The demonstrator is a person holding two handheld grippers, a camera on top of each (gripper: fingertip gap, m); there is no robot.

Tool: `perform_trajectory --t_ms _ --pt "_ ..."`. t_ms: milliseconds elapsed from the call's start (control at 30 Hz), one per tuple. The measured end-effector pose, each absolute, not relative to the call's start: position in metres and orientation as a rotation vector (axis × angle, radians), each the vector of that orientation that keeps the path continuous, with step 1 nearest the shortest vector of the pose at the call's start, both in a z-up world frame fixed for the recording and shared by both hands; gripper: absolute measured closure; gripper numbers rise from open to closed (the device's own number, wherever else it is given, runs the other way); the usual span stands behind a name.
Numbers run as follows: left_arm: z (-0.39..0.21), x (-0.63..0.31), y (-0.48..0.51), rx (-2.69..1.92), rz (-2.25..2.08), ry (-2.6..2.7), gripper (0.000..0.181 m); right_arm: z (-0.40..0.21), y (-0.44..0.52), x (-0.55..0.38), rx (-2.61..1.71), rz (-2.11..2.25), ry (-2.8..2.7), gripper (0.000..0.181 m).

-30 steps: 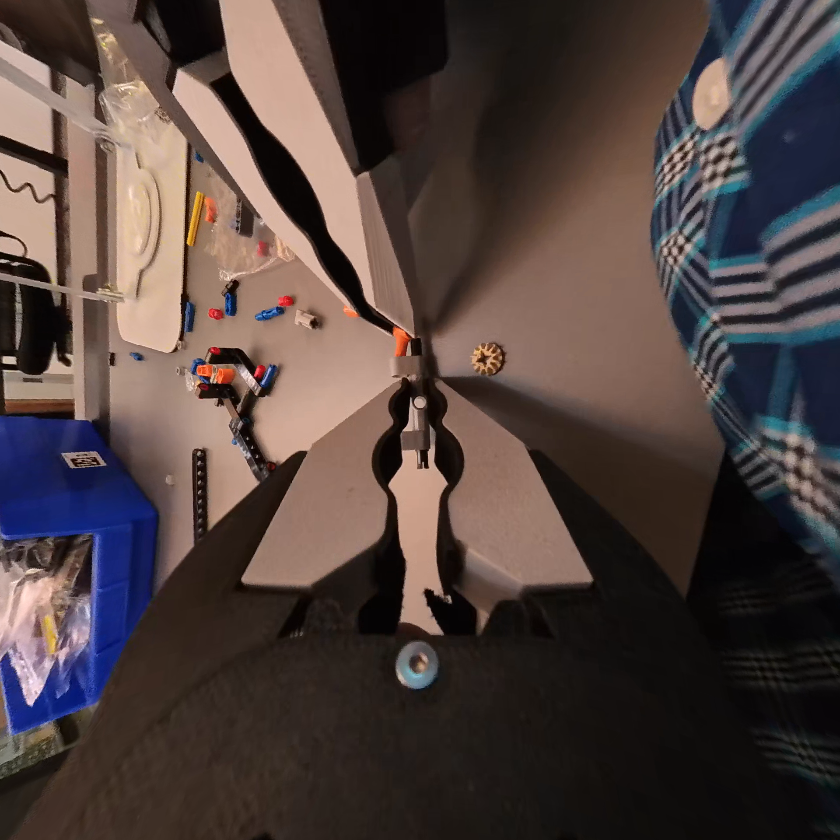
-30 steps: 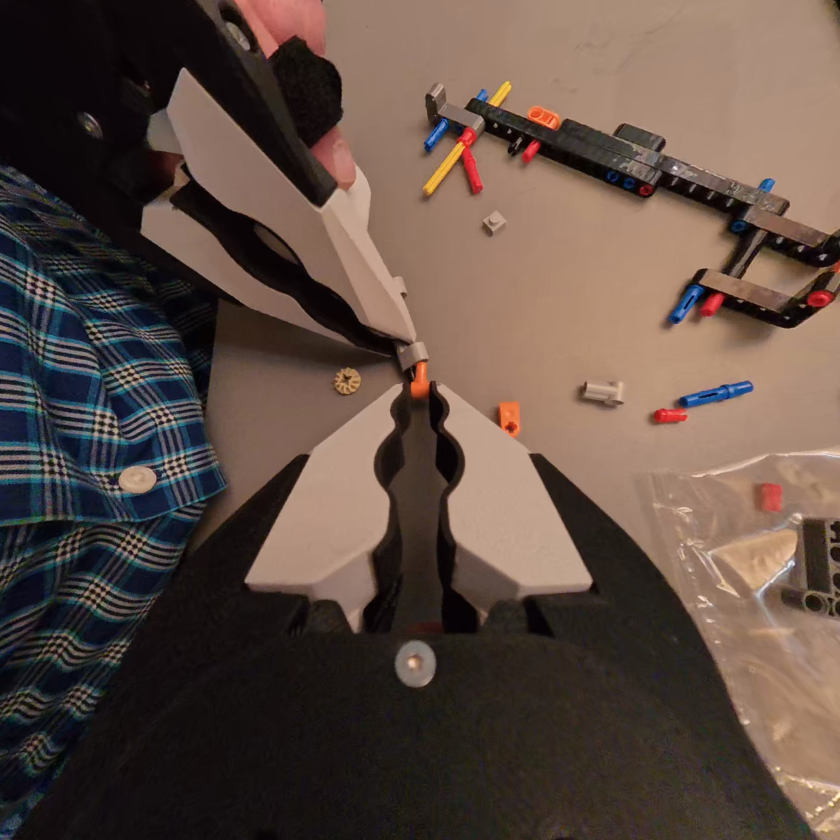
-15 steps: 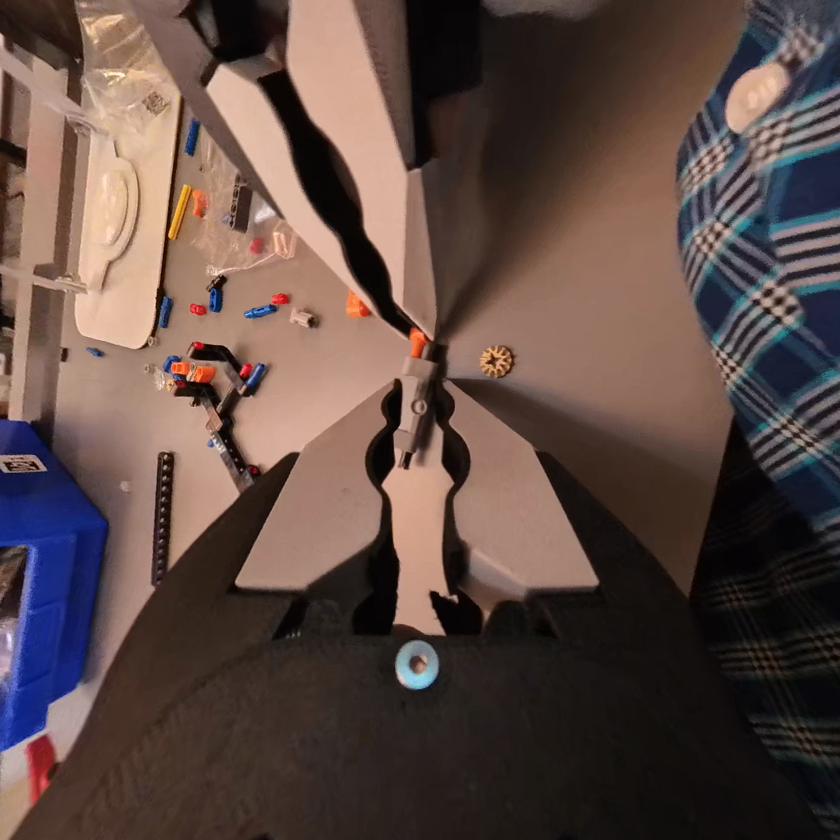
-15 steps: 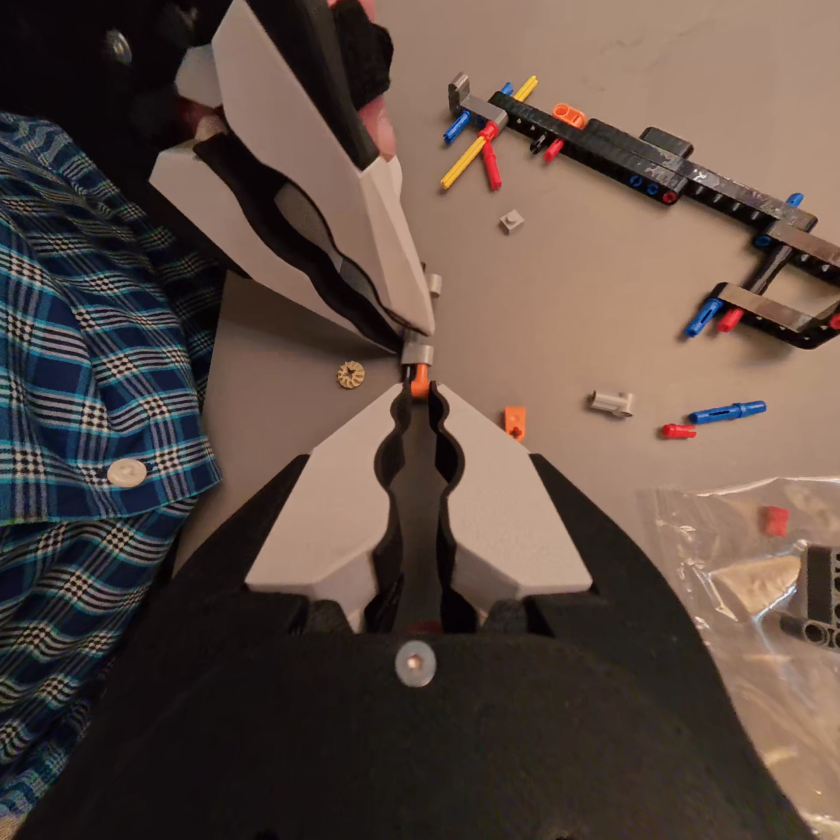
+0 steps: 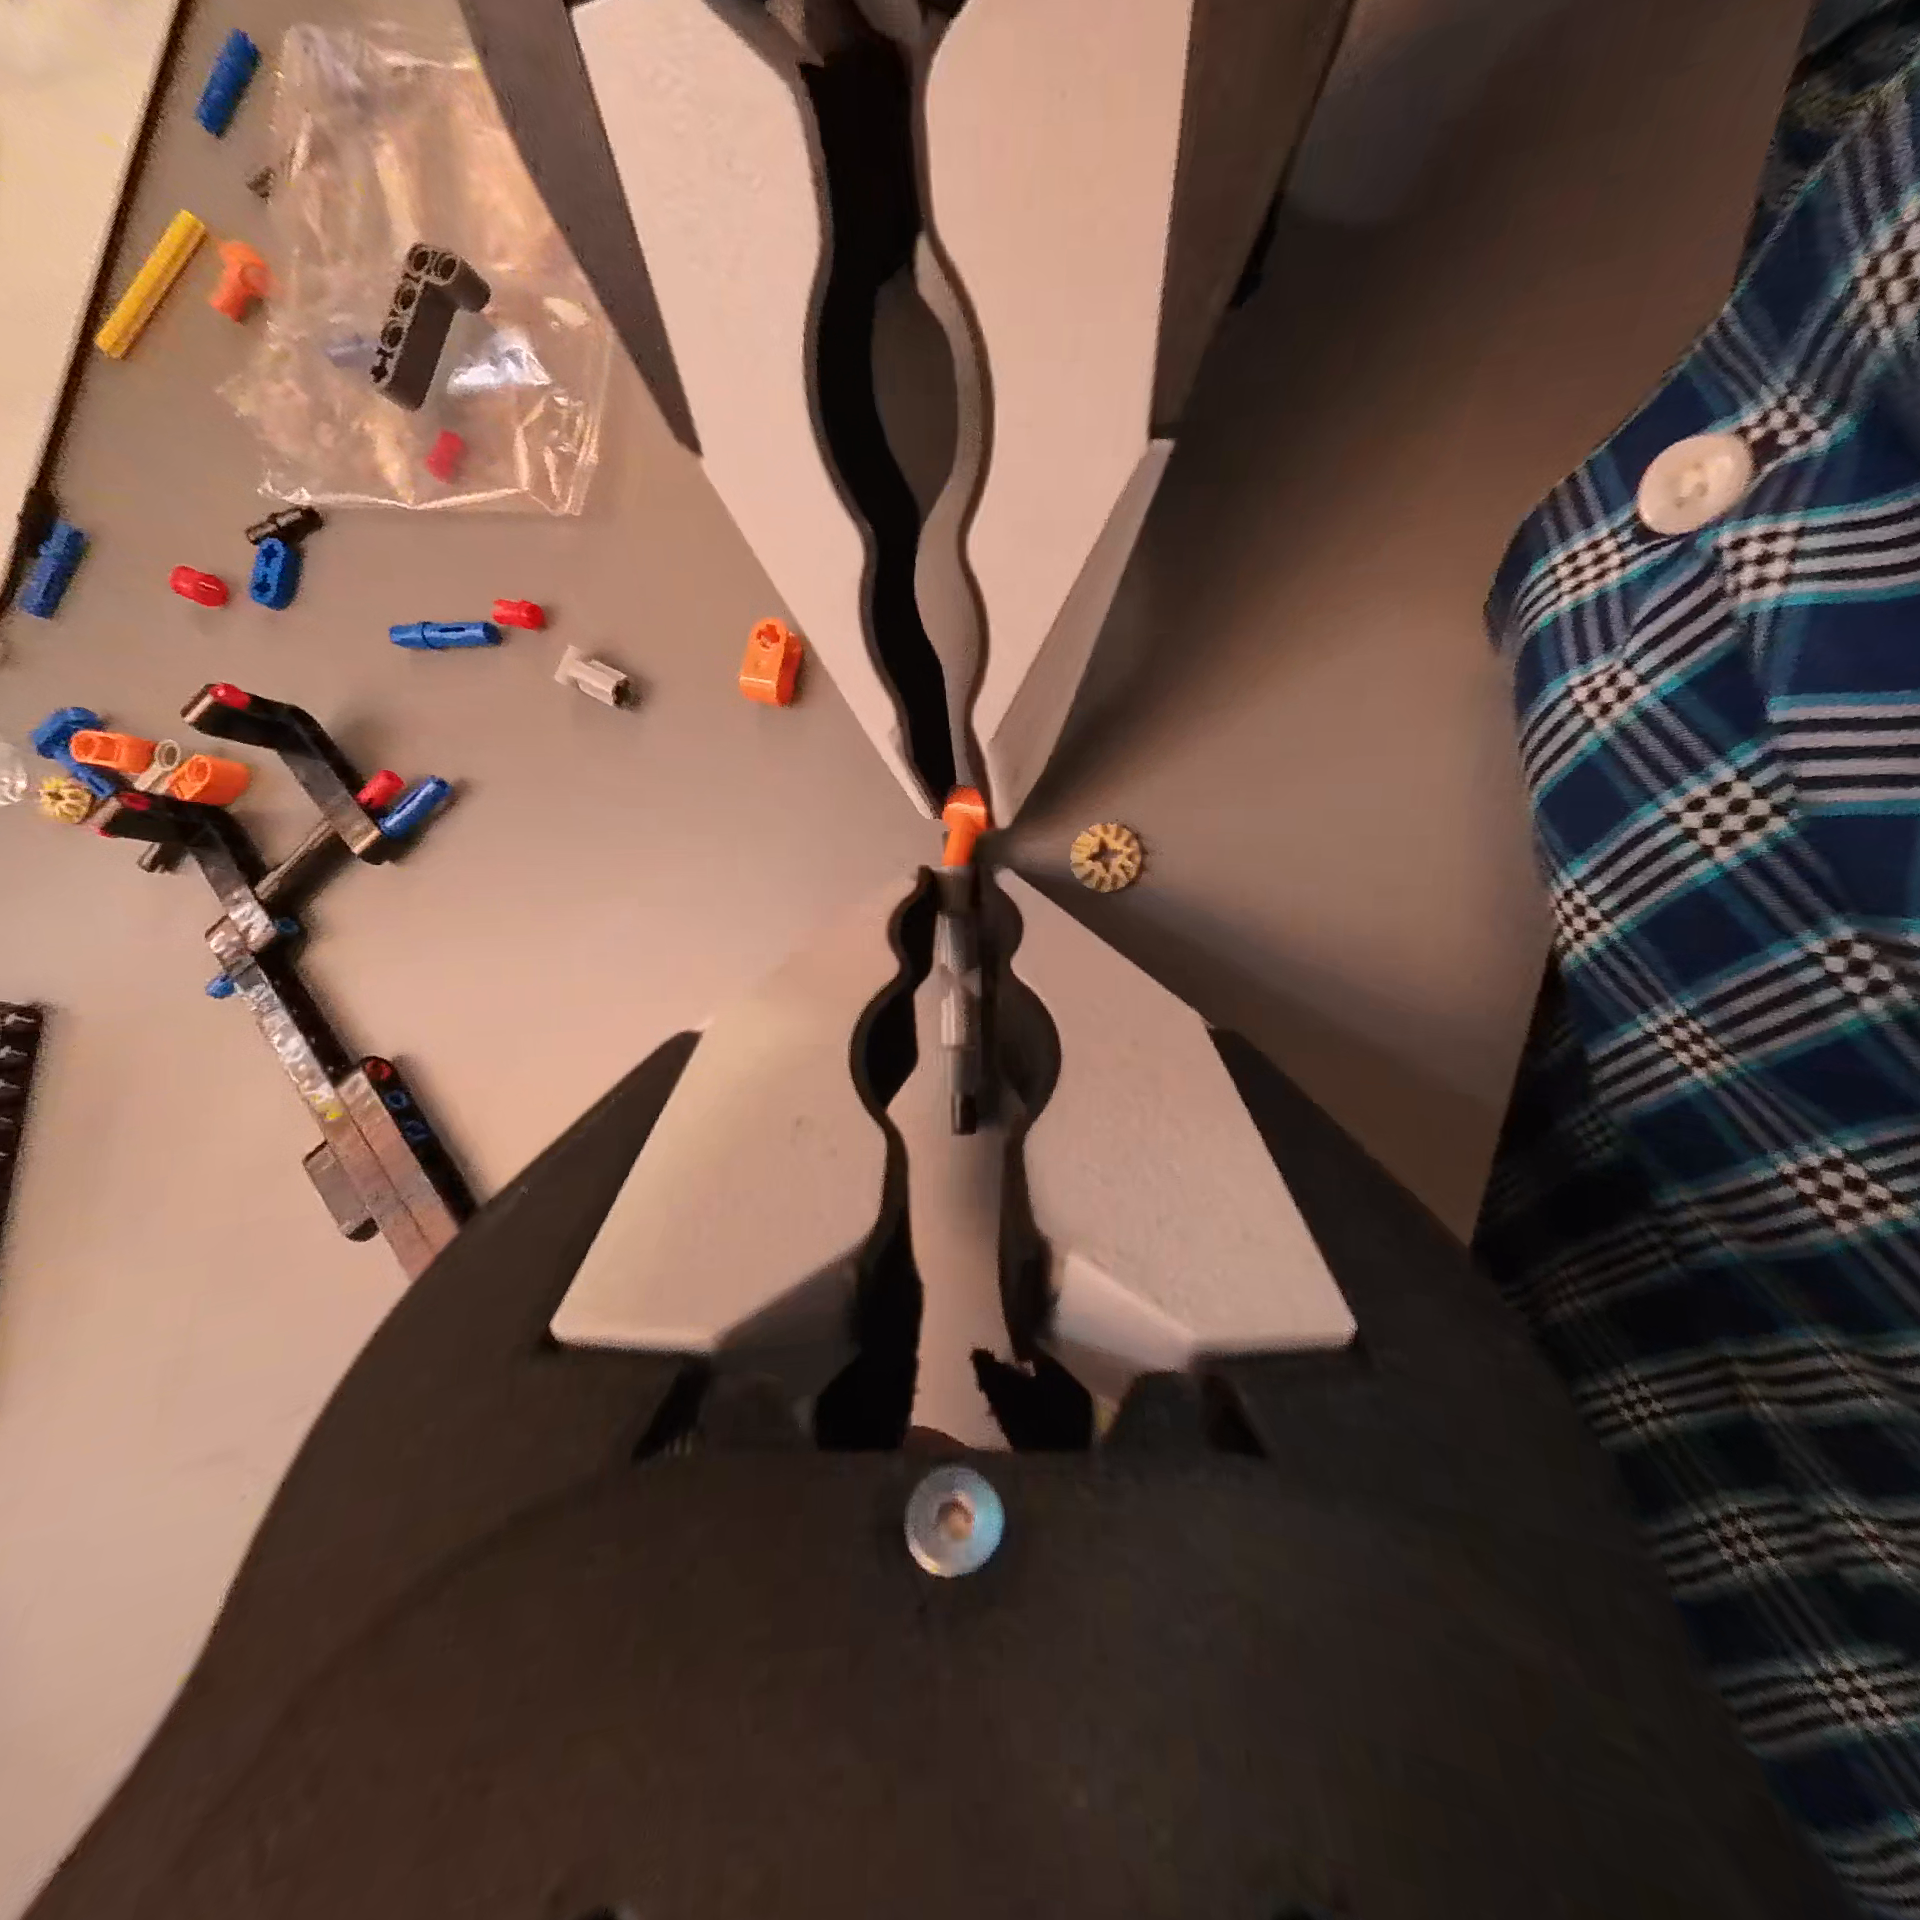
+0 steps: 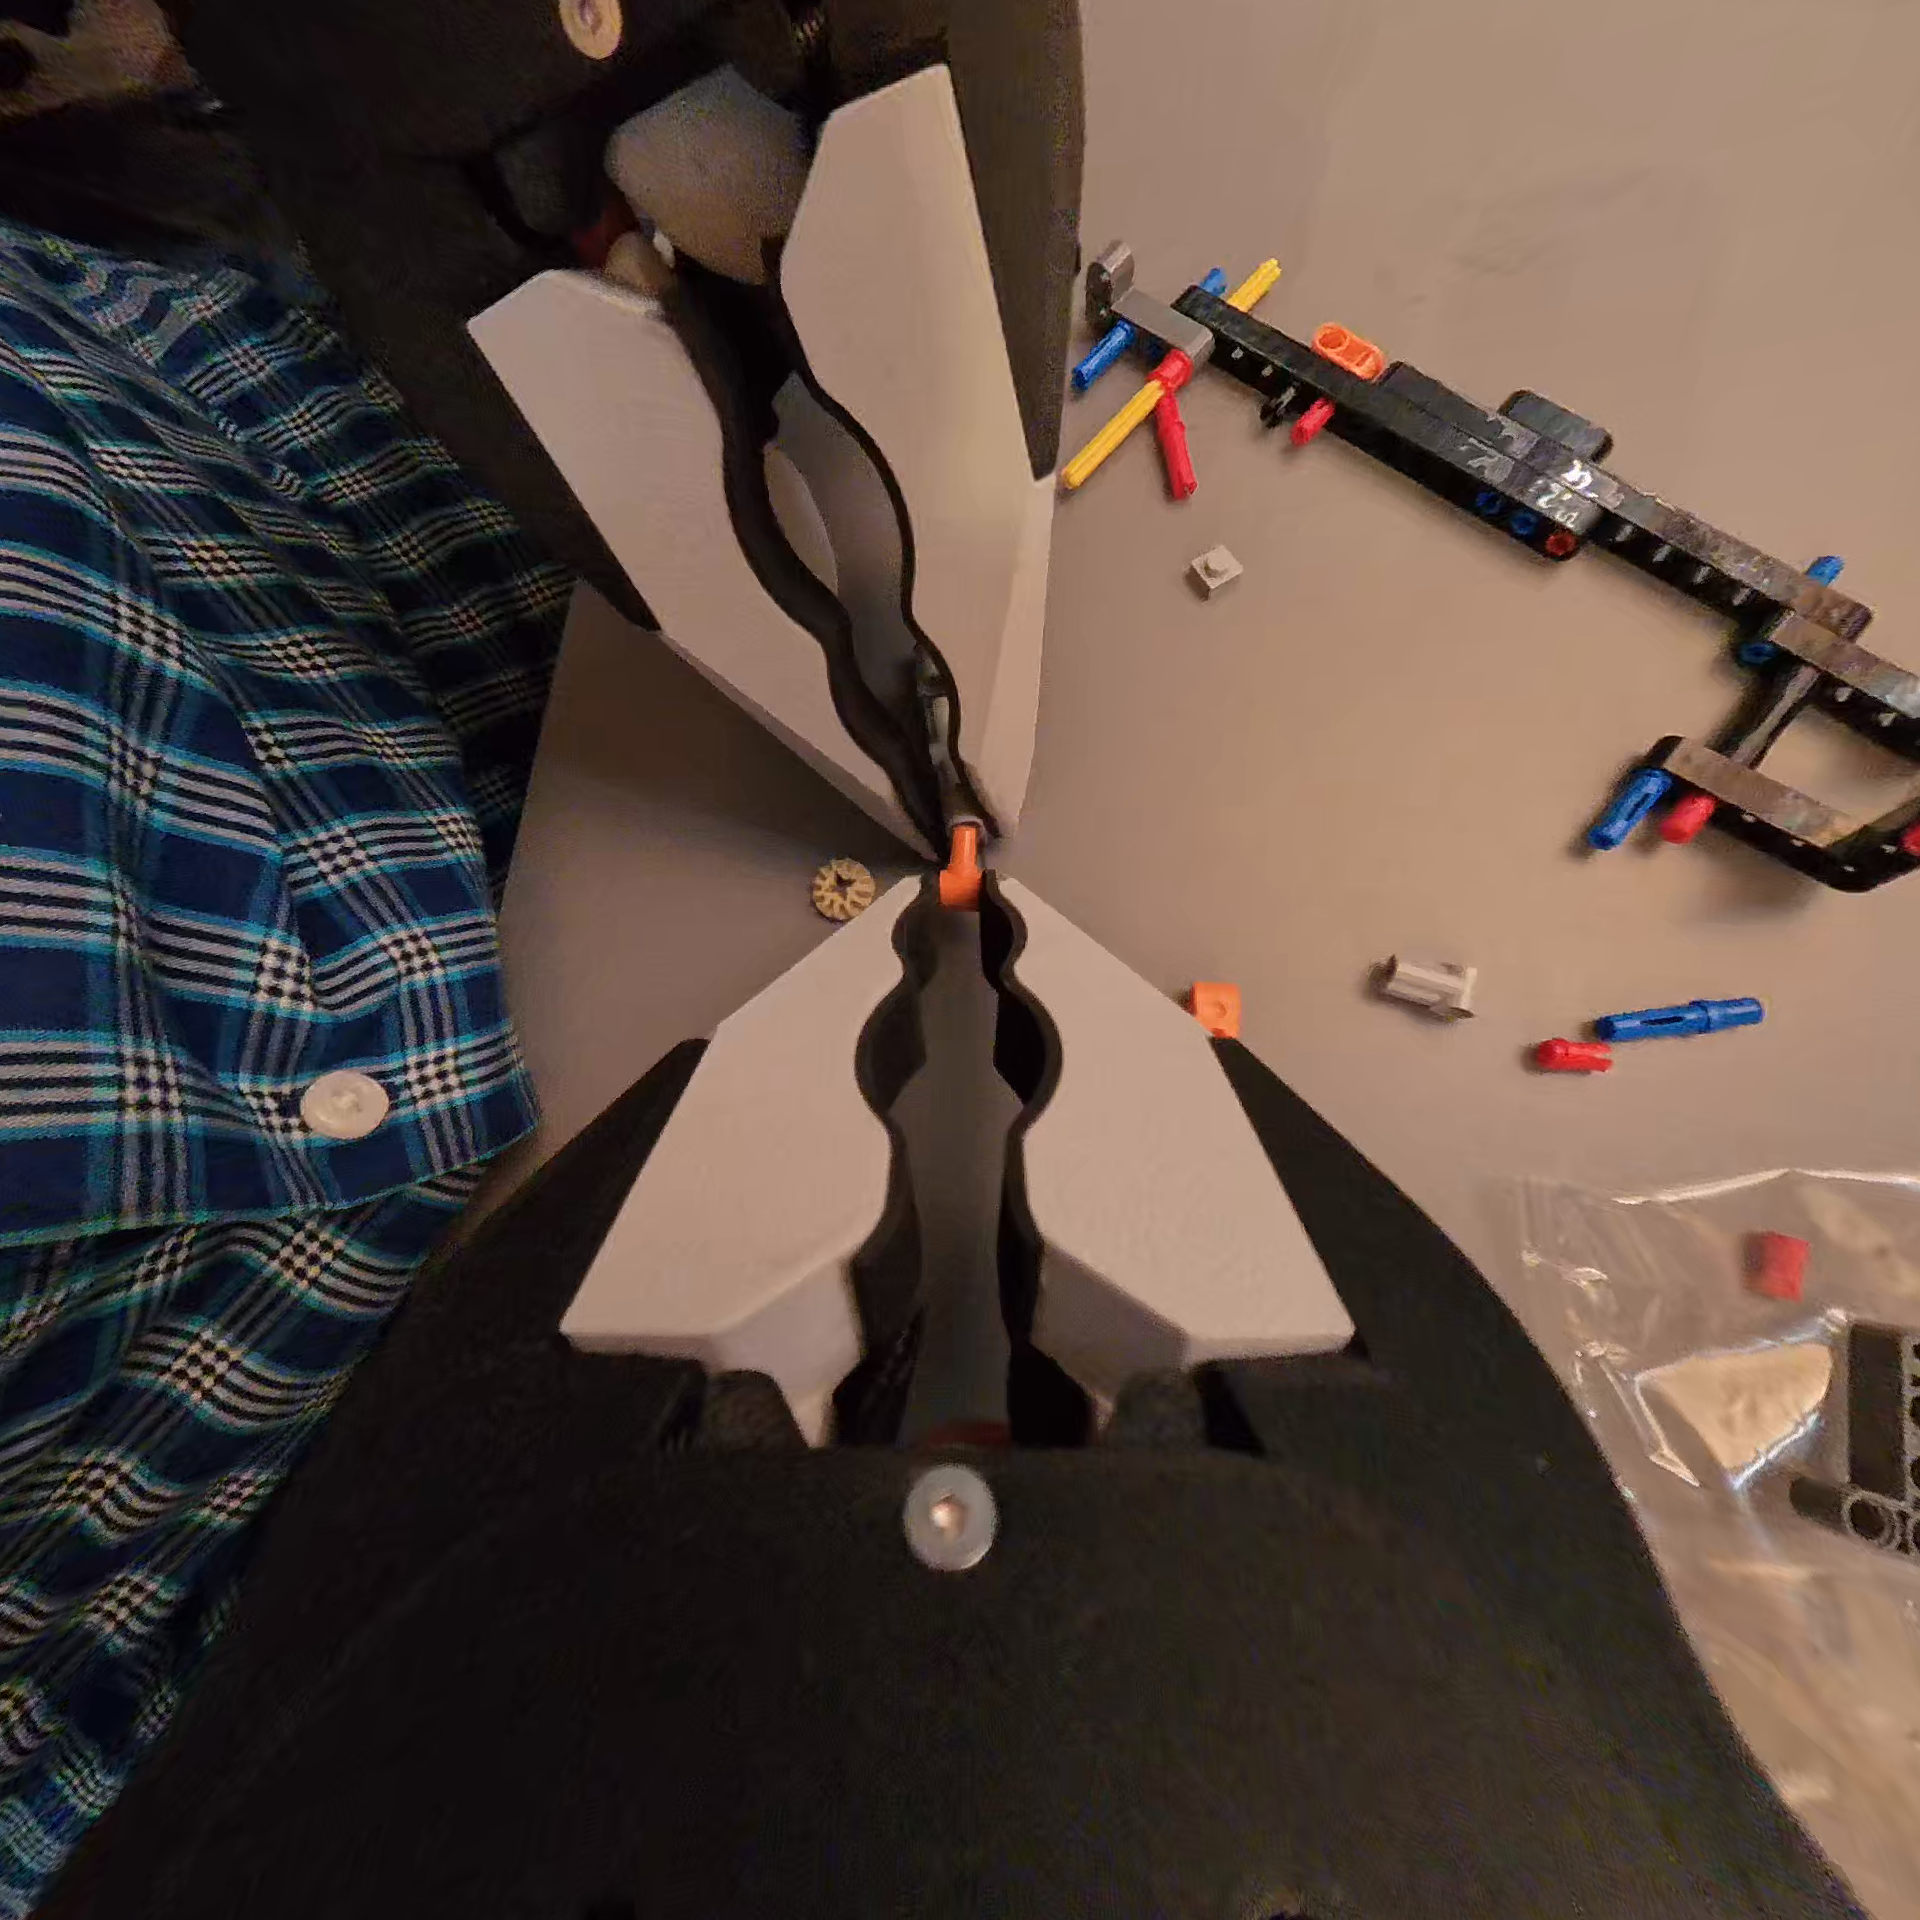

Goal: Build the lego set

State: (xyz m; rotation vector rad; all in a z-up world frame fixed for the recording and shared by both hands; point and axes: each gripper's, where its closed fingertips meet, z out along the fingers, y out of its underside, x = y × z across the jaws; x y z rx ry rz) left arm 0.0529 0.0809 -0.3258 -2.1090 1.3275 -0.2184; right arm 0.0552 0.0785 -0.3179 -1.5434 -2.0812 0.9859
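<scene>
My left gripper (image 5: 958,896) is shut on a small grey connector piece (image 5: 956,1003) that runs back between its jaws. My right gripper (image 6: 958,894) is shut on a small orange piece (image 6: 960,871). The two grippers meet tip to tip above the grey table, and the orange piece (image 5: 963,823) touches the front end of the grey piece. The right gripper fills the top of the left wrist view (image 5: 961,805); the left gripper fills the top of the right wrist view (image 6: 961,826). A black beam assembly (image 6: 1538,478) with blue and red pins lies on the table.
A tan gear (image 5: 1105,856) lies just below the meeting tips. An orange connector (image 5: 771,662), grey connector (image 6: 1425,982), blue pin (image 6: 1675,1018) and red pin (image 6: 1571,1056) lie loose. A clear bag (image 5: 416,312) holds a dark beam. A person's plaid shirt (image 6: 208,779) is close by. My left and right fingertips are right by each other.
The two grippers have swung round until they face each other in line. The grey piece now sits deeper between the left jaws, with the orange piece against its end.
</scene>
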Motion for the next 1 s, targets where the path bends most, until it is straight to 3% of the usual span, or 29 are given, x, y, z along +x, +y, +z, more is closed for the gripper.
perform_trajectory --t_ms 33,133,267,733,1000 --pt "-0.3259 0.0528 0.0809 -2.111 -0.226 1.322 0.177 -0.3181 0.0784 0.0553 -1.538 0.979 -2.084 0.176" --pt "-0.3257 0.0525 0.0814 -2.121 -0.238 1.298 0.176 -0.3183 0.0787 0.0554 -1.518 0.949 -2.093 0.176" --pt "-0.3243 0.0513 0.0821 -2.138 -0.249 1.255 0.161 -0.3203 0.0770 0.0562 -1.494 0.912 -2.119 0.176" --pt "-0.3247 0.0450 0.0757 -2.151 -0.245 1.234 0.168 -0.3205 0.0768 0.0544 -1.464 0.893 -2.130 0.176" --pt "-0.3226 0.0462 0.0724 -2.206 -0.558 1.154 0.168 -0.3166 0.0818 0.0529 -1.372 0.835 -2.139 0.176"
